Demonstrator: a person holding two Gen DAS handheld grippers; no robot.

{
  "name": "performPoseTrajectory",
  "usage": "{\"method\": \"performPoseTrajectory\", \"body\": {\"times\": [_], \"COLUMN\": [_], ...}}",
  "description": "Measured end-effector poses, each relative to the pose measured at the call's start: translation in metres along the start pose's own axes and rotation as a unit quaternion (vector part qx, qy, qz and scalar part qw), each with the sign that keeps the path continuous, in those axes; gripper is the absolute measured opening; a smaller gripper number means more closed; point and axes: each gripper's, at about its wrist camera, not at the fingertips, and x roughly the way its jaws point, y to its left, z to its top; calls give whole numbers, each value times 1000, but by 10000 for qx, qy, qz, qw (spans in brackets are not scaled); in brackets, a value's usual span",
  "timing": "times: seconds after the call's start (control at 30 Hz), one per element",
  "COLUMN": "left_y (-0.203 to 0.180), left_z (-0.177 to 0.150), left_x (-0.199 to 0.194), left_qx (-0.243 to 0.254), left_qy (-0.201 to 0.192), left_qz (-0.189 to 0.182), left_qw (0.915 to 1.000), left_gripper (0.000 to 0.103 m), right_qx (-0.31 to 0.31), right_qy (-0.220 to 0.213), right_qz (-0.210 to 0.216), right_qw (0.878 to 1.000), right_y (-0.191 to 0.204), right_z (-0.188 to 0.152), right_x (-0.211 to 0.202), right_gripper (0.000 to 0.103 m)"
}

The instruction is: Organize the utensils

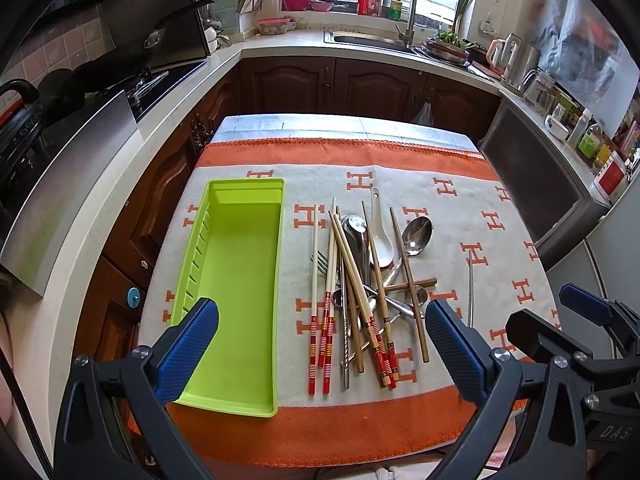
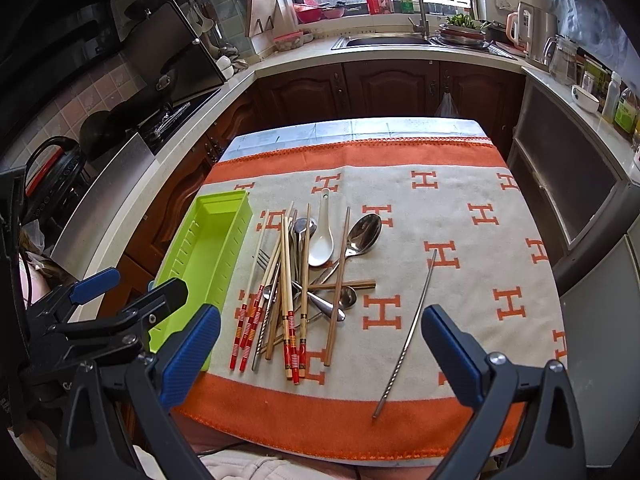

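Observation:
A lime green utensil tray [image 1: 236, 280] [image 2: 208, 252] lies empty on the left of the cloth-covered table [image 1: 400, 152]. Right of it is a heap of utensils [image 1: 364, 288] [image 2: 304, 276]: wooden and red-banded chopsticks, a fork, metal spoons [image 2: 362, 234] and a white ceramic spoon [image 1: 380, 236] [image 2: 322, 240]. One metal chopstick [image 2: 408, 332] [image 1: 471, 292] lies apart on the right. My left gripper [image 1: 322, 348] hovers open over the tray's near end and the heap. My right gripper [image 2: 320, 354] hovers open near the table's front edge, the lone metal chopstick between its fingers' line of sight. Neither holds anything.
Kitchen counters wrap around the table: a stove with pans [image 1: 120, 64] on the left, a sink and tap [image 2: 416, 4] at the back, bottles and a kettle [image 2: 528, 28] on the right. Dark cabinets stand behind the table. A person's lap shows below the near edge.

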Motion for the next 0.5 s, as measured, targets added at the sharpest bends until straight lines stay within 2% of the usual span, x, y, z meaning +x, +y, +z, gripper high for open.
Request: {"method": "performPoseTrajectory", "body": {"times": [0.5], "left_y": [1], "left_z": [-2], "left_x": [1], "left_qx": [15], "left_qy": [18], "left_qz": [22], "left_qw": [10000], "left_gripper": [102], "right_qx": [7], "right_qy": [6], "right_qz": [6], "right_qw": [10000], "right_y": [0], "right_z": [-1], "right_x": [1], "right_gripper": [101]}}
